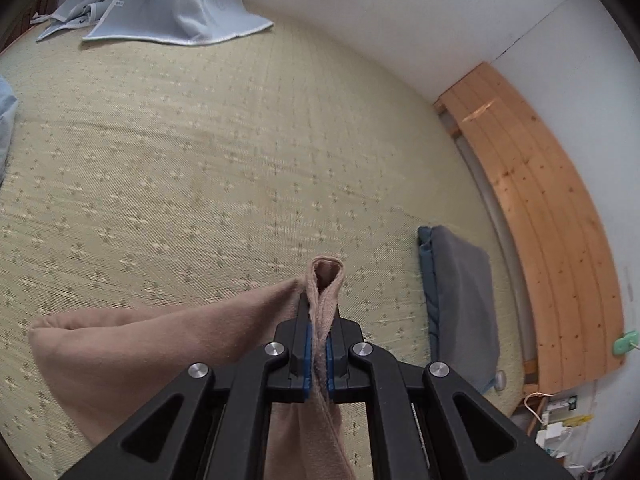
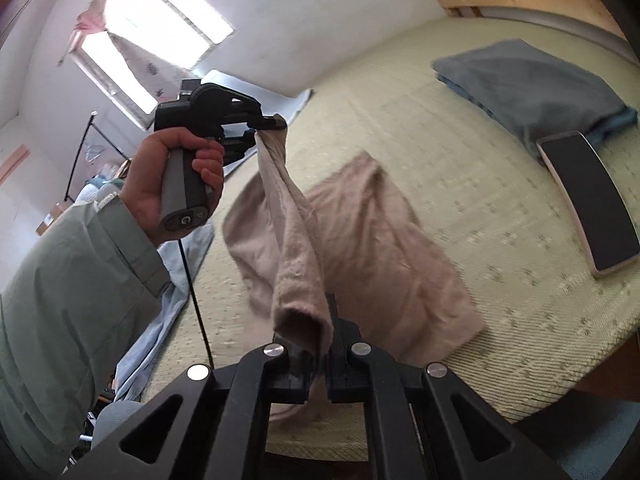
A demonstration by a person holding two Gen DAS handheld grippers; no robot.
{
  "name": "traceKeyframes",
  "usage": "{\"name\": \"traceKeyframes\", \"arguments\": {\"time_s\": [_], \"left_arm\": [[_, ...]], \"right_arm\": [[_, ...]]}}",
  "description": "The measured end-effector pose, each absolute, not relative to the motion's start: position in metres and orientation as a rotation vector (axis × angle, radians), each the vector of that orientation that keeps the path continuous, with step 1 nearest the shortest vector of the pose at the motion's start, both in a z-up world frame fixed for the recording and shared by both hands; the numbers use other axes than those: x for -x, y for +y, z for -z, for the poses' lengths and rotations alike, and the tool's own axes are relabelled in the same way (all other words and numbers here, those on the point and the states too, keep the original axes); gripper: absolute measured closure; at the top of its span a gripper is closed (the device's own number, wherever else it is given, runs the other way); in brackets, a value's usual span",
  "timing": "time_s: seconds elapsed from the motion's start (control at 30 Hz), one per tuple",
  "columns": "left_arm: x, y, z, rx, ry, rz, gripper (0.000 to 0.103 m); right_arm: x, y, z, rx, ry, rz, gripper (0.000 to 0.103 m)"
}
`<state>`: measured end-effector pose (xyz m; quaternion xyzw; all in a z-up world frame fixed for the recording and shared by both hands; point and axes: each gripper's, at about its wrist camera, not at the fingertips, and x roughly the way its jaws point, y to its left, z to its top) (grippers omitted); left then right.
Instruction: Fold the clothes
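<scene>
Both tools clench one beige cloth point(image 2: 360, 240) above the bed point(image 2: 480, 208).
Left tool point(image 1: 319, 312) and right tool point(image 2: 322, 332) grip its edge; lower part seems resting near the grey folded pile point(image 2: 528, 92).

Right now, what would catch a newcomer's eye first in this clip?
The tan garment, pinched by both the left gripper and the right gripper, hangs over the straw-coloured mat. Behind it, a folded grey cloth lies beside a dark phone.

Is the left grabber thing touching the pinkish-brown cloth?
Touching. In the left wrist view the left gripper is shut on the tan cloth: the fabric is pinched between its blue pads and pokes out past them.
</scene>
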<state>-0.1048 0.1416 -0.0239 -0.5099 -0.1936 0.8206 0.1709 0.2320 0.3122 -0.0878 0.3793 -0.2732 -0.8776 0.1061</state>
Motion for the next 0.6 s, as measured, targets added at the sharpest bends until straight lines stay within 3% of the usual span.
{"name": "traceKeyframes", "arguments": {"time_s": [0.23,0.6], "left_arm": [[0.105,0.188,0.048,1.476,-0.375,-2.366,0.099],[0.109,0.22,0.083,1.546,-0.265,-2.38,0.099]], "right_arm": [[-0.233,0.335,0.109,-1.182,-0.862,2.601,0.102],[-0.234,0.355,0.137,-1.266,-0.939,2.571,0.102]]}}
